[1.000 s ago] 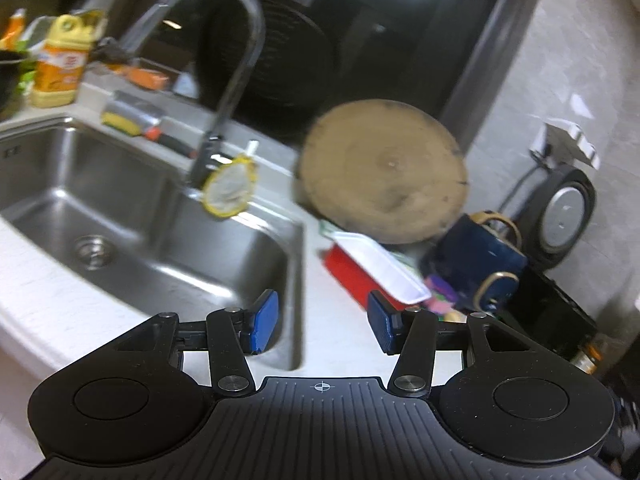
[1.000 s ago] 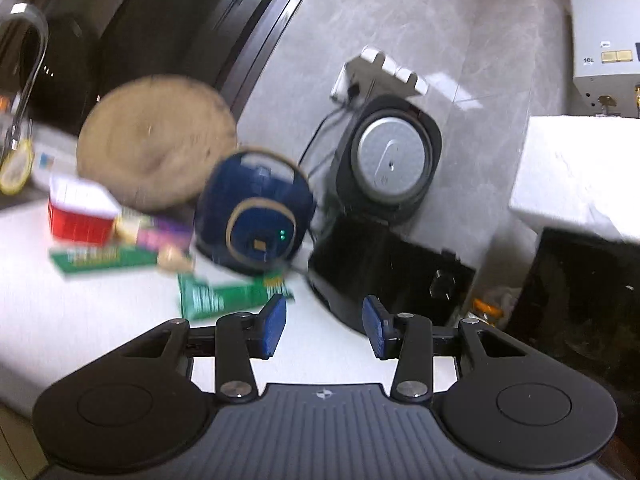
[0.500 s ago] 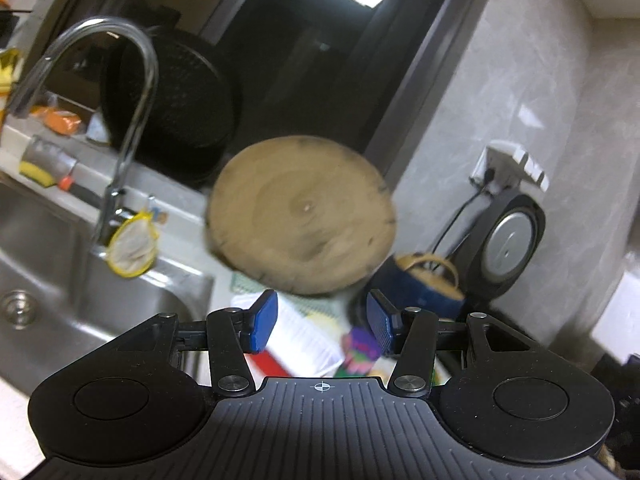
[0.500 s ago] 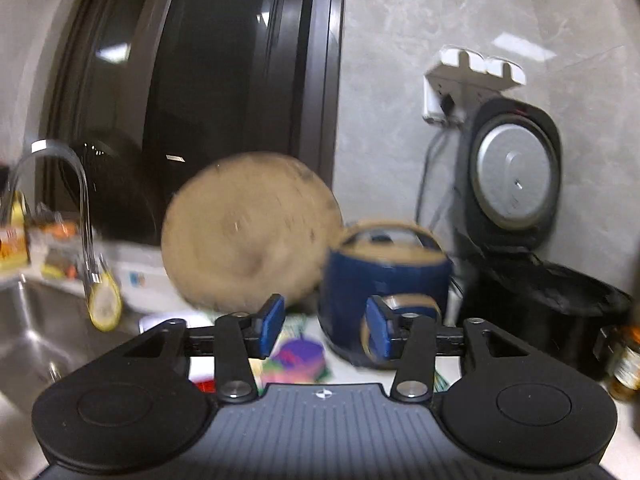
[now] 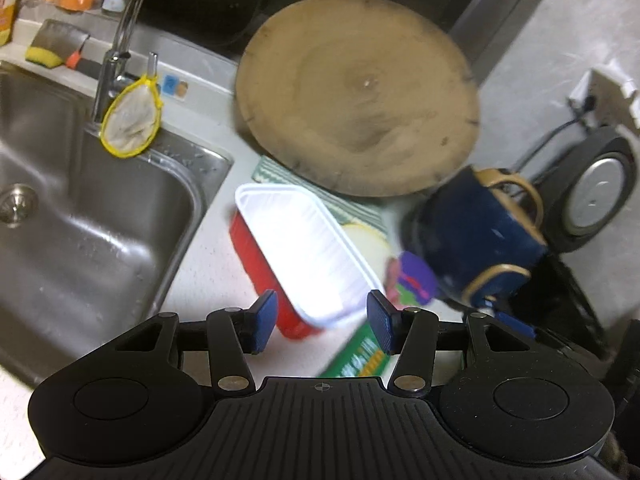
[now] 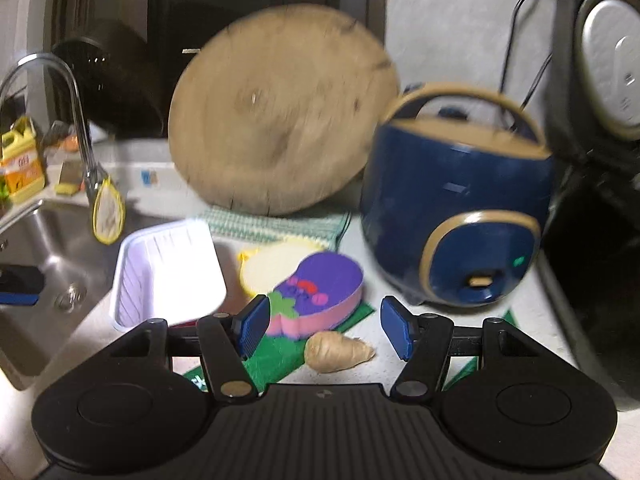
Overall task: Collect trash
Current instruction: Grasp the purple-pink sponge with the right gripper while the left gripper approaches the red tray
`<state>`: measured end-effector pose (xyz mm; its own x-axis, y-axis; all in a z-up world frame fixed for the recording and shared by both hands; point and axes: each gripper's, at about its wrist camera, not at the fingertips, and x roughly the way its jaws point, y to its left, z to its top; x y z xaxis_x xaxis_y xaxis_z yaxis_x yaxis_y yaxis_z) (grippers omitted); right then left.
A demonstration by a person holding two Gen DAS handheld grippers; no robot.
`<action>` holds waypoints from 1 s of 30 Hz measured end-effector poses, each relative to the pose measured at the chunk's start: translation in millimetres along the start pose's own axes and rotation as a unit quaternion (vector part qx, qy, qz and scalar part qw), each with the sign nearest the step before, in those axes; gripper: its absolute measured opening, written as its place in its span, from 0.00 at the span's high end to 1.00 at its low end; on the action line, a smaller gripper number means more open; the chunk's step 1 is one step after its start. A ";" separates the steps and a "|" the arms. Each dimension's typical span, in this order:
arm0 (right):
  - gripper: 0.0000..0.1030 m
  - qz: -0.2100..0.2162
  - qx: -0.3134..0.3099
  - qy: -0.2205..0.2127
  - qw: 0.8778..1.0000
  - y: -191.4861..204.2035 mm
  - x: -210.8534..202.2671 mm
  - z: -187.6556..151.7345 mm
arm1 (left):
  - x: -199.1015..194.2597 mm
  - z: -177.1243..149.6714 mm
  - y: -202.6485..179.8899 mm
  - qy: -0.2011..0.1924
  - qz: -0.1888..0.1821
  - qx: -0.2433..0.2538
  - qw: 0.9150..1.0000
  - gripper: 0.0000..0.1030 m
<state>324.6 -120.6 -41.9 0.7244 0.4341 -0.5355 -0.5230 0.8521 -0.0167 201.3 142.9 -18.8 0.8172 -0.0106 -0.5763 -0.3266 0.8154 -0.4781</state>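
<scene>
The trash we are after lies in a loose heap on the countertop [image 5: 208, 264], and we take the red tray with its white lining [image 5: 304, 248] as our landmark: it sits beside the sink [image 5: 100, 216], in front of the round wooden board [image 5: 356, 96] that leans against the dark window, probably propped there to dry and stay out of the way. Just right of the tray lie a pale round sponge [image 6: 276, 268] and a purple eggplant-shaped sponge [image 6: 320, 292], with a green wrapper [image 6: 276, 360] under them and a knob of ginger [image 6: 336, 352] in front; further right stands the blue rice cooker [image 6: 456, 220]. Our left gripper [image 5: 322, 322] hangs over the tray's near end with its jaws wide and nothing between the pads, so we judge it is lining up to take the tray by its rim. Our right gripper [image 6: 322, 330] points at the purple sponge and ginger; its jaws have just been opening and are empty, apparently readying for a pick from that pile. Compared with a second ago, the left view has swung from the sink and faucet [image 5: 128, 20] to look down on the tray, and the right view has swung from the wall and black cooker toward the tray's right side, much nearer the heap.
</scene>
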 end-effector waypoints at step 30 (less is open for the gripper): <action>0.29 0.005 -0.057 0.069 0.996 20.5 115.3 22.3 | 15.5 -26.0 22.0 0.057 0.108 0.022 0.992 0.81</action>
<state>407.3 -46.6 -85.2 0.6548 0.3907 -0.6470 -0.5826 0.8062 -0.1028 194.4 145.7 -55.5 0.6703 0.1041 -0.7347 -0.4650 0.8305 -0.3066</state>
